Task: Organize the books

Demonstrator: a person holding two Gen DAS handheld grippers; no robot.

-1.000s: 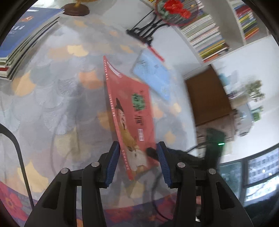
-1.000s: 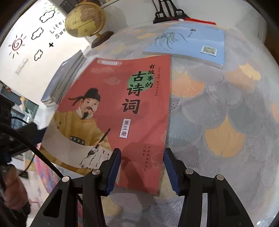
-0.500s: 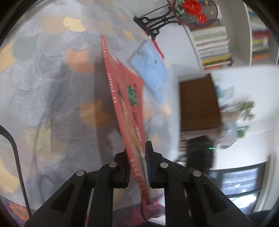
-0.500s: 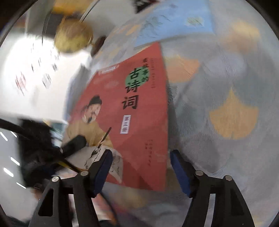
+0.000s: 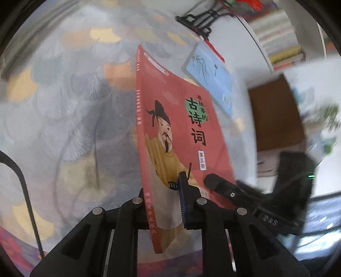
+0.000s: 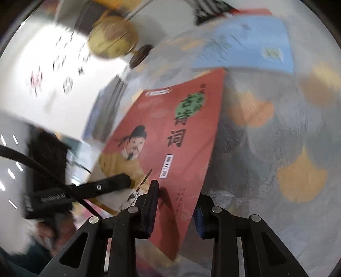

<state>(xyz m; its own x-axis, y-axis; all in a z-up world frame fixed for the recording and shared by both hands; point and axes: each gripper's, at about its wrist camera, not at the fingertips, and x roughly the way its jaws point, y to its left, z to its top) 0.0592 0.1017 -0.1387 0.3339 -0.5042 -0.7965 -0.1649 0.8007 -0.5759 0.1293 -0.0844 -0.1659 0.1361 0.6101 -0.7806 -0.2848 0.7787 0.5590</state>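
The red book with a painted scholar on its cover is tilted up off the patterned tablecloth, spine edge raised. My left gripper pinches its near spine corner, one blue pad on the cover and the other behind; its jaws are opening slightly, with the book still between them. In the right wrist view the red book slants between the jaws of my right gripper. Those jaws are closing, with a gap still showing around the book's lower corner. A light blue book lies flat beyond.
A globe and a stack of books stand at the table's far left. A black stand, a bookshelf and a brown cabinet lie past the table. The light blue book is at the far edge.
My left gripper shut on the red book's corner and tipped the book up on edge. The right gripper's jaws widened, then narrowed around the book's lower corner.
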